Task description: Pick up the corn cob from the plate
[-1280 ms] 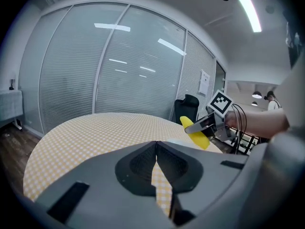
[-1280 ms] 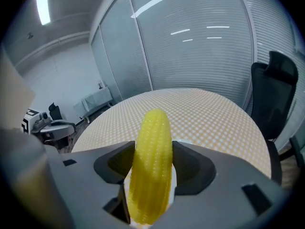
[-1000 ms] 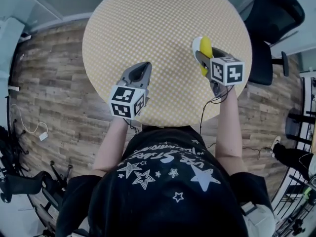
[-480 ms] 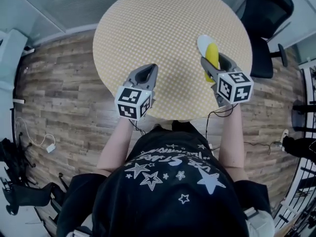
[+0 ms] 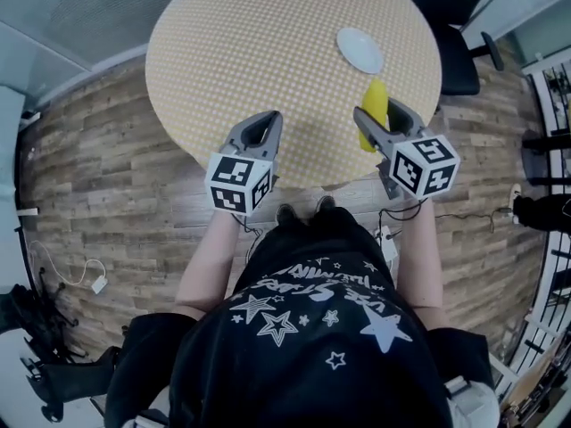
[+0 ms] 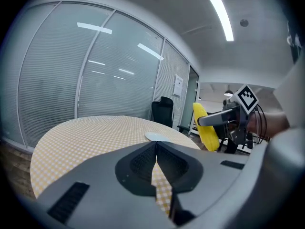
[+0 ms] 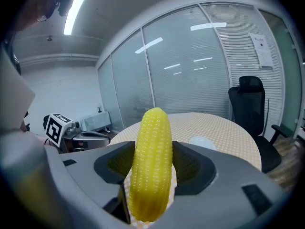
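The yellow corn cob (image 7: 151,163) stands upright between the jaws of my right gripper (image 7: 151,168), which is shut on it. In the head view the corn cob (image 5: 373,112) hangs over the near right part of the round checked table (image 5: 268,52), with the right gripper (image 5: 379,127) behind it. The white plate (image 5: 359,49) lies bare on the table, farther out on the right. My left gripper (image 5: 257,136) is shut with nothing in it, over the table's near edge. The left gripper view shows the corn cob (image 6: 205,126) at the right and the plate (image 6: 158,136) beyond.
A black office chair (image 5: 451,34) stands past the table on the right. Wood floor (image 5: 98,168) surrounds the table, with a white cable (image 5: 67,266) at the left. Glass partition walls (image 6: 86,80) close the room behind.
The right gripper has carried the corn cob back toward the person, away from the plate, which now lies bare. The left gripper stays shut near the table's edge.
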Demonstrator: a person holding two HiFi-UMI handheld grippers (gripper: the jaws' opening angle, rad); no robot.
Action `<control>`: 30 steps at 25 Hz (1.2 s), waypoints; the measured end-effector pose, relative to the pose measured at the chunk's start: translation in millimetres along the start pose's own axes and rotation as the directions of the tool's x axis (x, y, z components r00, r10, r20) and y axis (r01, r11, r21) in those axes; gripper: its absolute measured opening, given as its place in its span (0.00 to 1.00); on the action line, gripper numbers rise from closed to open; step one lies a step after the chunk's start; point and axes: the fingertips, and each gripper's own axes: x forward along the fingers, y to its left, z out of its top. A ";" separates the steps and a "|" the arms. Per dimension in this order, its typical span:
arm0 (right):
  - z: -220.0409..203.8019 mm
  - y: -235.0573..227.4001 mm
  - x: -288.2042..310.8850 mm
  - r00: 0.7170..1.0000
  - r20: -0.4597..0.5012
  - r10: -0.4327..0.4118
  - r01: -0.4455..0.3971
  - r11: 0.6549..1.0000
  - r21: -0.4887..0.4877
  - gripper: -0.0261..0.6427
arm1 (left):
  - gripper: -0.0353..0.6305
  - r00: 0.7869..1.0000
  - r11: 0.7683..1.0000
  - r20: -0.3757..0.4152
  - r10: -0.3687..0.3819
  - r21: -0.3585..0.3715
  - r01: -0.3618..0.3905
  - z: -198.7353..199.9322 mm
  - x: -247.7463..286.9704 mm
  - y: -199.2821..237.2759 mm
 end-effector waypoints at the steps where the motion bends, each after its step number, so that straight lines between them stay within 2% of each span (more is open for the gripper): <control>1: 0.6 -0.5 -4.3 1.000 0.011 0.005 -0.005 1.000 -0.004 0.42 | 0.07 1.000 1.000 0.001 -0.001 0.002 0.001 -0.7 0.4 -4.4; 10: 5.6 12.9 -23.6 0.996 0.041 0.084 -0.080 0.993 -0.087 0.42 | 0.07 0.998 0.998 0.021 0.054 0.015 -0.054 7.1 -12.5 -32.1; 22: -4.8 13.6 -91.7 0.986 0.103 0.130 -0.120 0.988 -0.099 0.42 | 0.07 0.995 0.995 0.043 0.092 0.043 -0.094 7.5 -36.5 -108.8; 30: -27.3 23.1 -153.8 0.974 0.149 0.171 -0.163 0.984 -0.068 0.42 | 0.07 0.992 0.992 0.068 0.107 0.058 -0.111 -3.9 -61.0 -170.8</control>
